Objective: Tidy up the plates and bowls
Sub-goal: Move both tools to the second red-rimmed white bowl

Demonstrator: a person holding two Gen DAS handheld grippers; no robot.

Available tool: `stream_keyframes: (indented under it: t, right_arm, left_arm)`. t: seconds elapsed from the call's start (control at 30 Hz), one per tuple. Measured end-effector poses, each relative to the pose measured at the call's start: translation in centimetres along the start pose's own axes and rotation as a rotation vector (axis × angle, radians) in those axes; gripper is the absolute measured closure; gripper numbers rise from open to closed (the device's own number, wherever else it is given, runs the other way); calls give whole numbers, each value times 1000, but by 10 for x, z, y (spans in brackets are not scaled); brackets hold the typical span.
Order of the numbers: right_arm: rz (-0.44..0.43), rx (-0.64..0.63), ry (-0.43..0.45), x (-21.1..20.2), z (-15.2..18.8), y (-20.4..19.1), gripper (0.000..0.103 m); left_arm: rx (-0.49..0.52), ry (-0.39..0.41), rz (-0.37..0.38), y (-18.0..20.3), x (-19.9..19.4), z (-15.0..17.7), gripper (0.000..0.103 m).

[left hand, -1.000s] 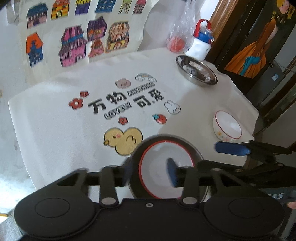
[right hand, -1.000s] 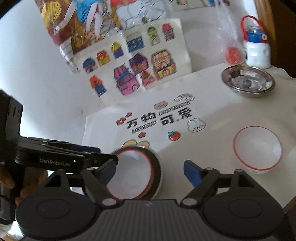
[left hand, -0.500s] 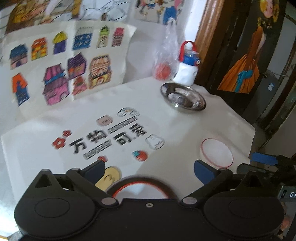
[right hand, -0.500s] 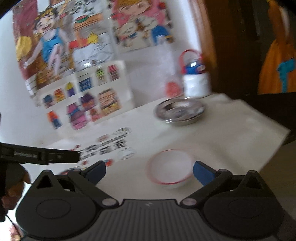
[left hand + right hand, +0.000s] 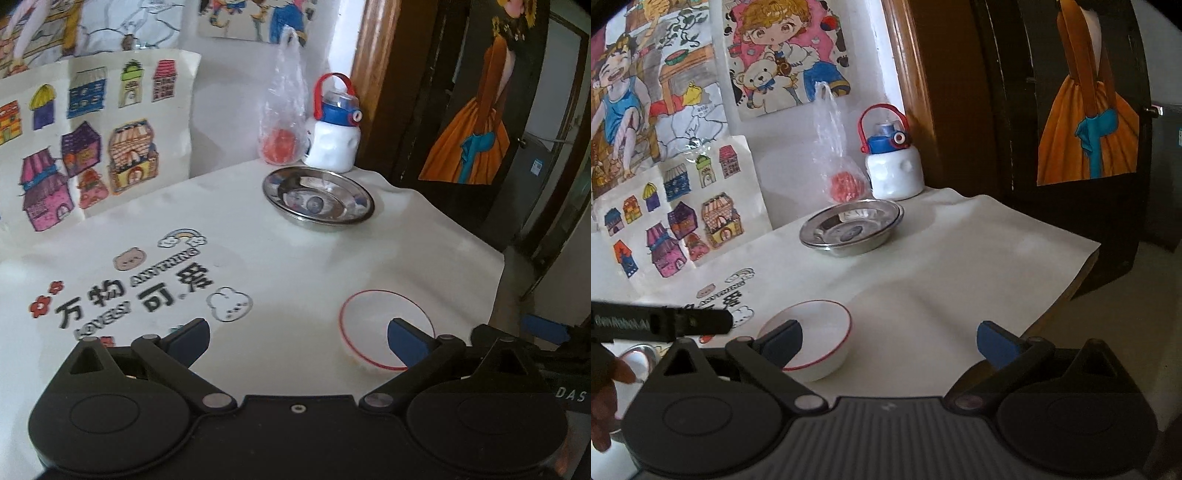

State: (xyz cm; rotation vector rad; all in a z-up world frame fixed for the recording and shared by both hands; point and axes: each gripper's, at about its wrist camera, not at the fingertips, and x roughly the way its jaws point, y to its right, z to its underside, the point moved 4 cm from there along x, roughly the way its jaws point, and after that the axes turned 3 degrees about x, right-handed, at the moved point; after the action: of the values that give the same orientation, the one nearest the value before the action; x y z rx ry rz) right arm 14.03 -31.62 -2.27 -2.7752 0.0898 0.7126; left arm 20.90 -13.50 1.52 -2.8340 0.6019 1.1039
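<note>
Both your grippers, left gripper (image 5: pixel 298 338) and right gripper (image 5: pixel 889 339), are spread wide, holding nothing; the red-rimmed white bowl (image 5: pixel 373 325) sits at your 1 o'clock on the desk (image 5: pixel 295 266), the steel plate (image 5: pixel 317 199) farther at 12, likely its destination.

Bowl (image 5: pixel 373 328) sits nearer than plate (image 5: pixel 317 199), bottle (image 5: pixel 334 138) behind.
</note>
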Motion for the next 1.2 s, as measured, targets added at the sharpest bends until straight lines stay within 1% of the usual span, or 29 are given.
stream_keyframes:
  t: [0.13,0.2,0.4,0.5,0.63,0.7,0.83,0.93,1.0,1.03,1.07,1.13,1.17,1.2]
  right_arm:
    - [2,8,-4,13,2,2,0]
    - [6,12,-5,19,3,3,1]
    - [26,46,-3,31,7,8,8]
    - [8,60,-16,36,7,9,12]
    - [-9,70,-17,40,7,11,15]
    - [-23,78,-18,40,6,12,19]
    - [-55,79,-29,42,3,11,26]
    - [-88,81,-51,45,0,9,34]
    - [-107,92,-69,47,-1,8,39]
    - [-114,99,-74,48,-1,7,40]
    - [-121,107,-80,49,-1,6,44]
    - [-134,123,-87,49,0,5,46]
    - [-140,128,-90,49,1,5,50]
    - [-149,134,-91,49,2,4,55]
  left_arm:
    - [62,-27,-35,11,20,5,1]
    - [74,-39,-56,13,28,6,1]
    - [41,-72,-69,13,43,6,1]
    - [35,-83,-71,14,48,7,1]
    - [48,-92,-81,15,53,8,2]
    - [47,-101,-79,15,56,9,6]
    - [34,-112,-53,15,58,10,14]
    - [35,-114,-39,16,59,11,20]
    - [27,-119,-24,16,60,11,27]
    - [21,-120,-16,16,61,12,29]
    - [13,-121,-8,16,61,12,33]
    - [0,-123,10,17,62,13,41]
    - [-4,-126,19,17,62,13,49]
    - [-11,-131,29,17,63,13,53]
